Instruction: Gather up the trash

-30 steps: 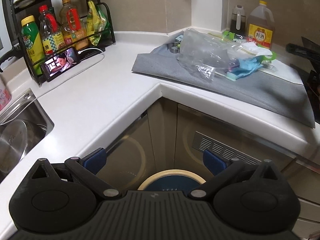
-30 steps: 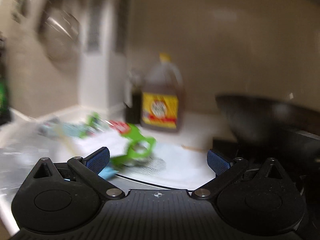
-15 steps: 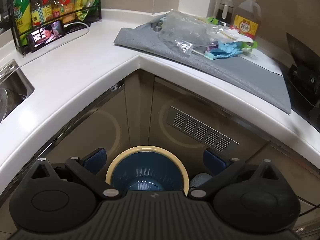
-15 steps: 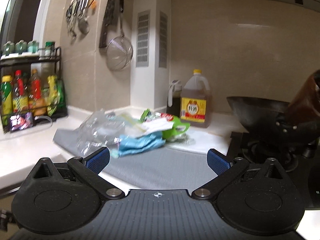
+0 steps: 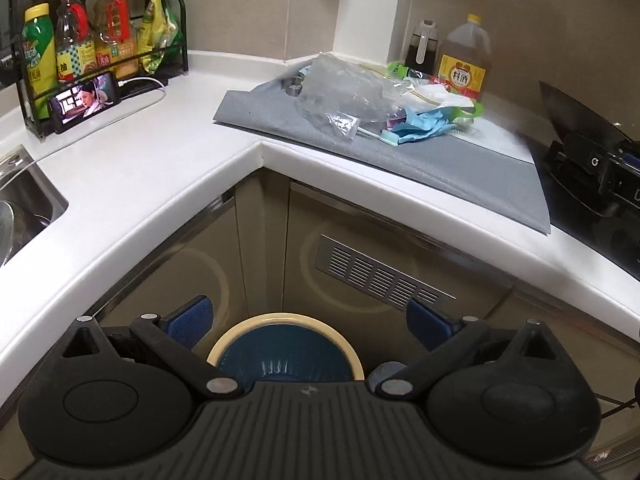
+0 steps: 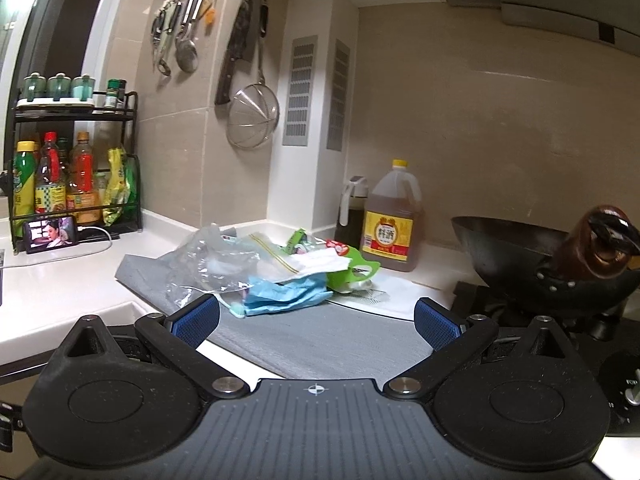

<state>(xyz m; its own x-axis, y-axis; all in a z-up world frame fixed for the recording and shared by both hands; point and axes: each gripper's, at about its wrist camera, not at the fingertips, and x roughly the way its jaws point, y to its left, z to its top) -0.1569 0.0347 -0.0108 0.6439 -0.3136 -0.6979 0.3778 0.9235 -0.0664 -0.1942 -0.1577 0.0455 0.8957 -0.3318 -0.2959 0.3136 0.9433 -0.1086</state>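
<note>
A heap of trash lies on the grey mat point(image 5: 440, 168) at the counter's corner: a crumpled clear plastic bag point(image 5: 344, 96) point(image 6: 212, 268), a blue glove-like wrapper point(image 5: 420, 126) point(image 6: 284, 294), a green packet point(image 6: 356, 270) and a toothbrush point(image 5: 380, 134). On the floor below stands a bin point(image 5: 285, 350) with a cream rim and a blue liner. My left gripper point(image 5: 308, 320) hangs open and empty just above the bin. My right gripper point(image 6: 316, 318) is open and empty at counter height, short of the trash heap.
A rack of bottles point(image 5: 80, 52) and a phone point(image 5: 86, 98) with its cable stand at the back left. A sink point(image 5: 20, 208) is at the left. An oil jug point(image 6: 392, 228) and a dark dispenser point(image 6: 352, 212) stand behind the trash; a wok point(image 6: 540, 268) sits on the stove.
The left gripper dropped towards the bin, then tilted back up to show more of the counter. The right gripper pulled back from the heap, its blurred view now sharp. Both stayed open.
</note>
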